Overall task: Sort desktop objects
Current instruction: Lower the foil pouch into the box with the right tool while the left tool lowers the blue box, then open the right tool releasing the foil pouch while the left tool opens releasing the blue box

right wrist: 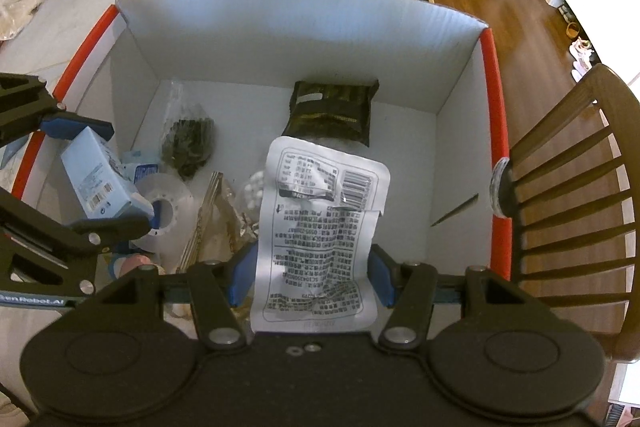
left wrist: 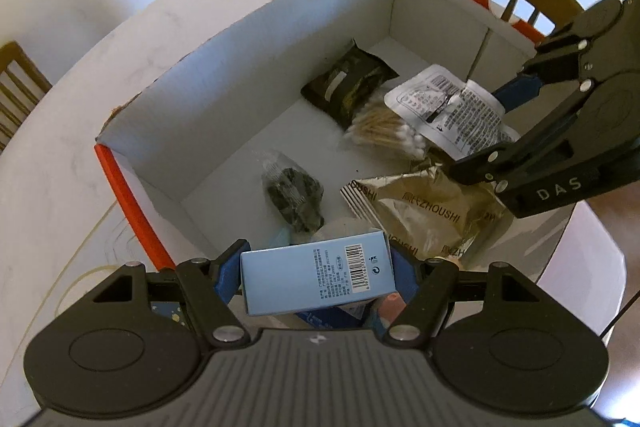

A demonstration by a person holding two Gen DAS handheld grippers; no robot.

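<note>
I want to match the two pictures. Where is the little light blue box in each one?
Left wrist view: the light blue box is bottom centre, clamped between the left gripper fingers.
Right wrist view: the same box is at the left edge, tilted, held above the box's left side.
Shared landmark: the dark packet lying by the far wall of the white cardboard box.

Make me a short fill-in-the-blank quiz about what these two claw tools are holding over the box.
1. The left gripper holds a light ____ carton.
2. The right gripper holds a flat ____ pouch printed with black text.
3. Both hang above a white cardboard box with ____ edges.
4. The dark packet lies by the box's ____ wall in the right wrist view.

Missing words: blue; white; red; far
</note>
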